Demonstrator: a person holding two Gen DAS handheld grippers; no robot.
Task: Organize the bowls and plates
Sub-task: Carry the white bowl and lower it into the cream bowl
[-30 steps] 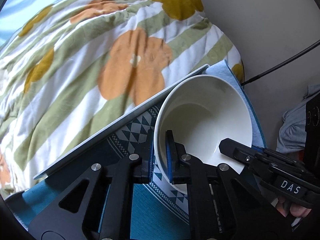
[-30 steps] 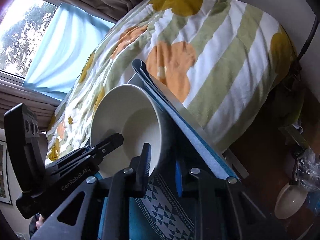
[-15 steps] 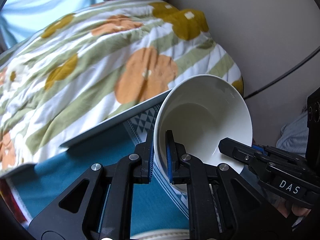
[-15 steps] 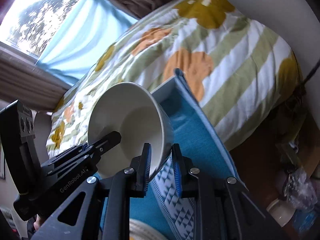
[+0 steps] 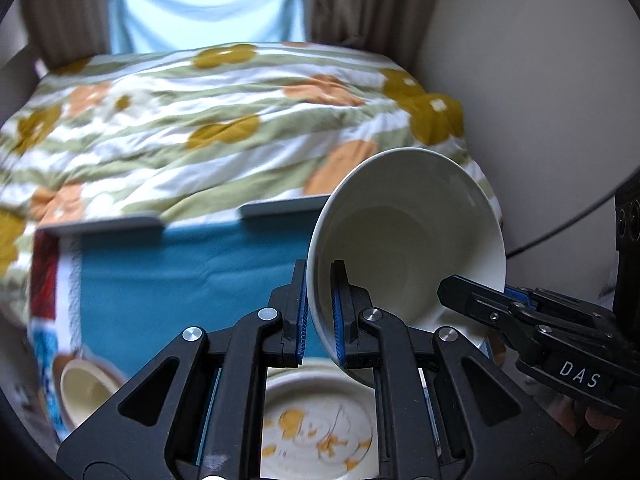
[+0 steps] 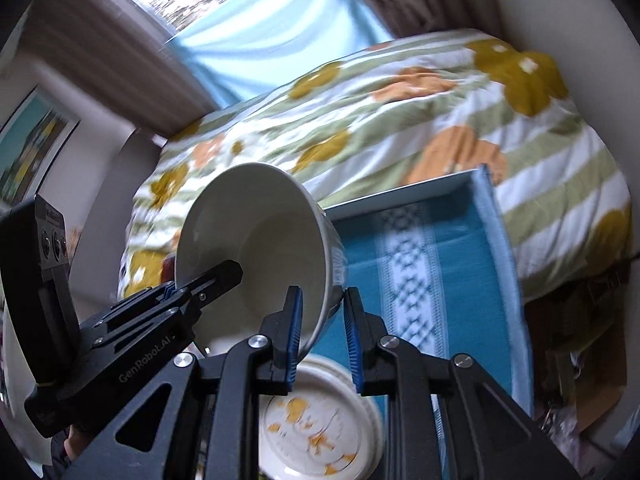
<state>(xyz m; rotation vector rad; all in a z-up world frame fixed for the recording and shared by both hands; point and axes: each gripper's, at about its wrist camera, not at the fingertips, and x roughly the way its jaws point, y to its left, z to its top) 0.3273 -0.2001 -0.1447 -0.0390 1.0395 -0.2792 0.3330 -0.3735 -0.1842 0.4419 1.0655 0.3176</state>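
Observation:
A plain white bowl (image 5: 404,240) is held in the air, tilted, above the table. My left gripper (image 5: 319,312) is shut on its left rim, one pad inside and one outside. My right gripper (image 6: 322,326) is shut on the opposite rim of the same bowl (image 6: 256,248). Below the bowl lies a white plate with orange flower prints (image 5: 320,424), also in the right wrist view (image 6: 316,428). A smaller cream bowl (image 5: 86,390) sits at the table's left.
A teal tablecloth with a white patterned band (image 6: 408,264) covers the table, whose pale edge (image 5: 280,210) meets a bed with a flowered quilt (image 5: 192,120). A wall and a black cable (image 5: 560,228) are at the right.
Both grippers have carried the bowl back and up from the table's far corner. More of the teal cloth, the flowered plate and the small cream bowl have come into view below.

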